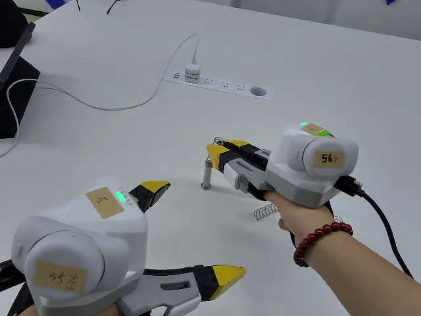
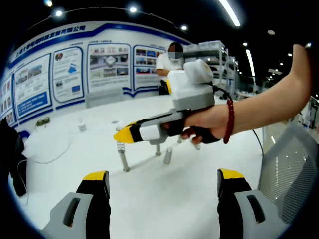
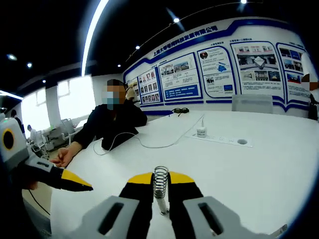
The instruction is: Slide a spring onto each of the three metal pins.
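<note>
Bright, even light falls from a long ceiling strip [image 3: 94, 30] and small round spots [image 2: 132, 9]. The white desk [image 1: 316, 66] glows with little glare, and the pin [image 1: 207, 176] casts only a faint, soft shadow. The spring [image 3: 160, 181] shows small glints. The head view is crisp. Both gripper views bow the wall panels [image 3: 219, 69] at the edges, and the near jaws look slightly soft.

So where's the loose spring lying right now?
In the head view the loose spring lies flat on the table, right of the pin and just left of the hand holding the right gripper.
</note>
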`<action>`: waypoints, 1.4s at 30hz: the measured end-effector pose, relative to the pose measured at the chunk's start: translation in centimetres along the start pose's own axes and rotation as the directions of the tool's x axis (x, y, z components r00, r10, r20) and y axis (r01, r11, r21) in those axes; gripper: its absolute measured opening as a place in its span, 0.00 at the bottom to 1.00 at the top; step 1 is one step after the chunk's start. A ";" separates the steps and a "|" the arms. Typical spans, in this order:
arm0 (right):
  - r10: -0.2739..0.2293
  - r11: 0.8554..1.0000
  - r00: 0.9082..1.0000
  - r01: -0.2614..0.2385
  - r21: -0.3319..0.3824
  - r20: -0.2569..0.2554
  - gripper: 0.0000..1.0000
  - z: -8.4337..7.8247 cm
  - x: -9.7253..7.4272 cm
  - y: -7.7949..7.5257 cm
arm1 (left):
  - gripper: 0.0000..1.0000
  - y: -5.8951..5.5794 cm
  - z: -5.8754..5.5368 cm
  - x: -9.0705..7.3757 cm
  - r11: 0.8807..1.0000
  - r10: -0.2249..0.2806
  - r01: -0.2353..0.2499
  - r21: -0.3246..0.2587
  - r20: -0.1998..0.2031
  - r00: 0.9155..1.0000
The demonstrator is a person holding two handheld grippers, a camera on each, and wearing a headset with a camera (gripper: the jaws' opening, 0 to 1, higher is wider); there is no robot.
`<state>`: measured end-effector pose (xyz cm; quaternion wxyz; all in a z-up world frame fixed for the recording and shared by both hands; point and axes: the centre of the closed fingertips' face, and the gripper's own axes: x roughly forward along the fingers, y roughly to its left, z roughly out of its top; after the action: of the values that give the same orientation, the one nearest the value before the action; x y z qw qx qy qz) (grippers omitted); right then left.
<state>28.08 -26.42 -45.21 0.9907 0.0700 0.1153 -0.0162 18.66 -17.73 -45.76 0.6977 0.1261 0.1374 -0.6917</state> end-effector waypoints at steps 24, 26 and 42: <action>-0.030 0.992 0.994 0.016 -0.124 -0.107 0.12 -3.4 1.0 0.0 | 0.92 0.2 0.1 -0.2 0.999 0.006 -0.006 -0.037 0.006 1.000; -0.031 0.991 0.993 0.016 -0.131 -0.115 0.12 -3.6 1.1 0.0 | 0.92 0.2 0.1 -0.2 0.999 0.007 -0.007 -0.036 0.005 1.000; -0.053 0.995 0.985 0.039 -0.090 -0.165 0.12 -5.3 1.2 -0.1 | 0.89 0.1 0.0 -0.2 0.999 0.002 -0.002 -0.038 0.001 1.000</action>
<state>28.03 -25.80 -50.59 0.9790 0.0253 0.2001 -0.0281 18.78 -17.53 -45.68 0.7008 0.1124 0.1499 -0.6883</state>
